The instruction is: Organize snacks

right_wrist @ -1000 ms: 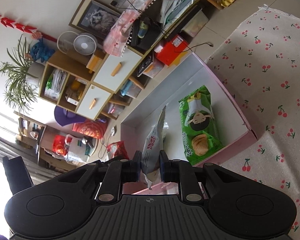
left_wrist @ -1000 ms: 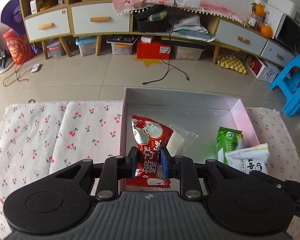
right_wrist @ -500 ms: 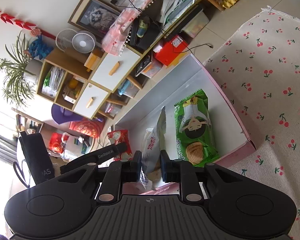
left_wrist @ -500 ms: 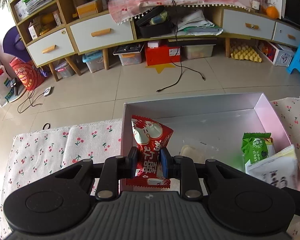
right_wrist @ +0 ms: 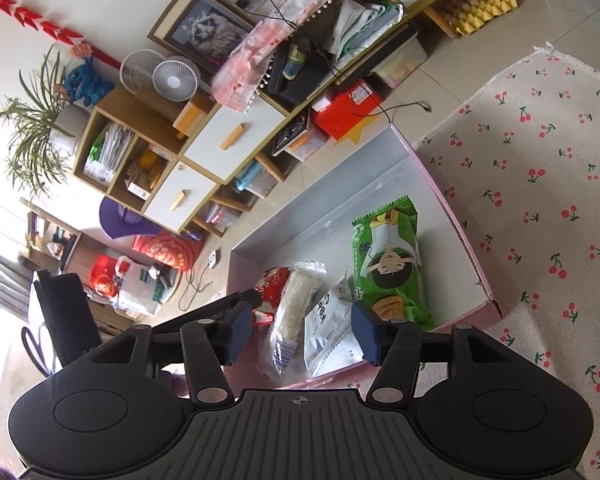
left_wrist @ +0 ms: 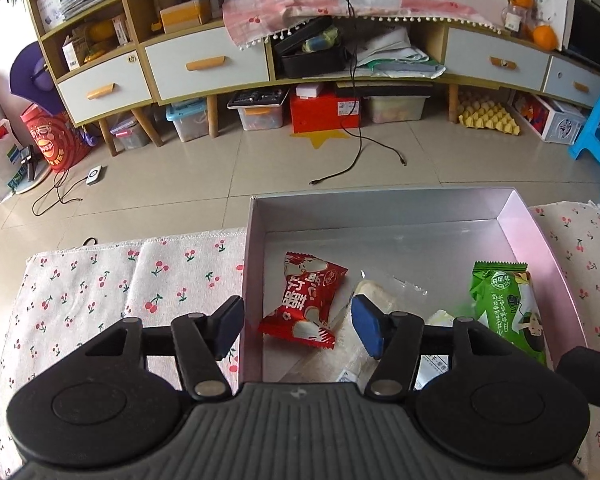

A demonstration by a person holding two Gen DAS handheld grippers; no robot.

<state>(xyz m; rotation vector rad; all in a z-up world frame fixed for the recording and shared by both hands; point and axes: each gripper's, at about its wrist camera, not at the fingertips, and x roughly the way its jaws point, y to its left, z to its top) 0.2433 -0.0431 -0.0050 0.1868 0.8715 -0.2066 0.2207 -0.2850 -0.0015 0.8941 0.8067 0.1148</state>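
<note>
Red packet (left_wrist: 306, 300) and white packet (right_wrist: 327, 332) now loose between just-opened jaws, untouched.

Printed wrappers in the tray, little of it legible

The red snack packet (left_wrist: 303, 300), at lower centre of the left wrist view, carries large white Chinese characters, seen upside down and not clearly readable. The green packet (right_wrist: 392, 264) and the white packet (right_wrist: 328, 330) bear print too small to read.
</note>
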